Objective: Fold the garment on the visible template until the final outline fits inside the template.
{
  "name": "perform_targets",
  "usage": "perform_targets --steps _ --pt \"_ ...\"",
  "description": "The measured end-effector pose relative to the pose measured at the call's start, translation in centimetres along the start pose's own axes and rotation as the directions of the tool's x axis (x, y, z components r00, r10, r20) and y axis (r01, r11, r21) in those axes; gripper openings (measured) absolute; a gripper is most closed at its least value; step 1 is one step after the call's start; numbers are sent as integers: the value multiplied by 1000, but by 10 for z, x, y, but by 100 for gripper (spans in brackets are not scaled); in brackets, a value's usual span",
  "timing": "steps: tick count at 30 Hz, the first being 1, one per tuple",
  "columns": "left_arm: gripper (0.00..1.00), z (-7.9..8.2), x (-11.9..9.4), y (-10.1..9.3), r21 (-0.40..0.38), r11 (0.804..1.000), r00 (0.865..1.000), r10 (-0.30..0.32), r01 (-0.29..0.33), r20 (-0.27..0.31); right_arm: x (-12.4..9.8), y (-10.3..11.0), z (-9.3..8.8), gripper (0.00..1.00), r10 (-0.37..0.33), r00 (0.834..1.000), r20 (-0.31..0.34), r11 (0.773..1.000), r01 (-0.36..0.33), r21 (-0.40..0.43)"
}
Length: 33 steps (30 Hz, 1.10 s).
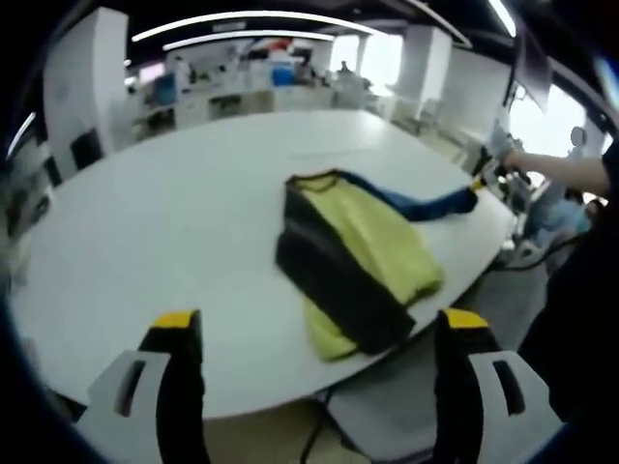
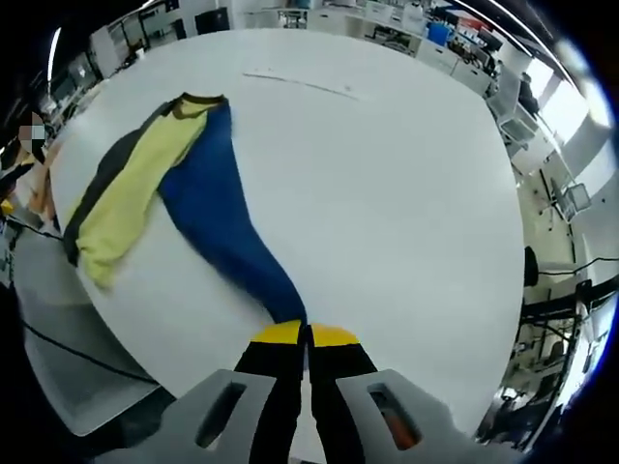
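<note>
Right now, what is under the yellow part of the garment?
A black layer shows under the yellow part, sticking out along its edge, and the white table lies beneath. Whatever else lies below the yellow part is covered.

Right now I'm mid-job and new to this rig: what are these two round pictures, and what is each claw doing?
Each picture comes from a fisheye camera riding on a hand-held claw; a person holds one in each hand. In the left gripper view, the left claw is open and empty, its yellow-tipped jaws wide apart, above the near edge of the white table. On the table lies the garment, yellow, black and blue, partly folded. In the right gripper view, the right claw is shut on the blue sleeve, pulled out long from the garment. I can't make out a template outline under it.
</note>
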<state>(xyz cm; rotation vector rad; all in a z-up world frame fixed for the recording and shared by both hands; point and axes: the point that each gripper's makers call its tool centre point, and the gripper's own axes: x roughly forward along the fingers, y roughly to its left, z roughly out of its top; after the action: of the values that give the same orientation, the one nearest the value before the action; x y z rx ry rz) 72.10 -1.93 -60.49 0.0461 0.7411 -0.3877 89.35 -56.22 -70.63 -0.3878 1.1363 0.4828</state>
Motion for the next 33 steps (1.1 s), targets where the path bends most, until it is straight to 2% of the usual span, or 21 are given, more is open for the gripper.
perform_targets --steps 5,16,33 --pt "96 1 3 0 7 1000 1000 2 -2 -10 3 -9 -6 1 2 1000 -15 999 -1 34" --pt "96 -1 13 -1 15 1000 999 0 1 -44 20 -32 -15 1 10 997 -75 998 -6 55" --pt "96 2 30 -5 -20 1000 998 -1 0 -56 40 -60 -18 1 6 992 -128 999 -1 42"
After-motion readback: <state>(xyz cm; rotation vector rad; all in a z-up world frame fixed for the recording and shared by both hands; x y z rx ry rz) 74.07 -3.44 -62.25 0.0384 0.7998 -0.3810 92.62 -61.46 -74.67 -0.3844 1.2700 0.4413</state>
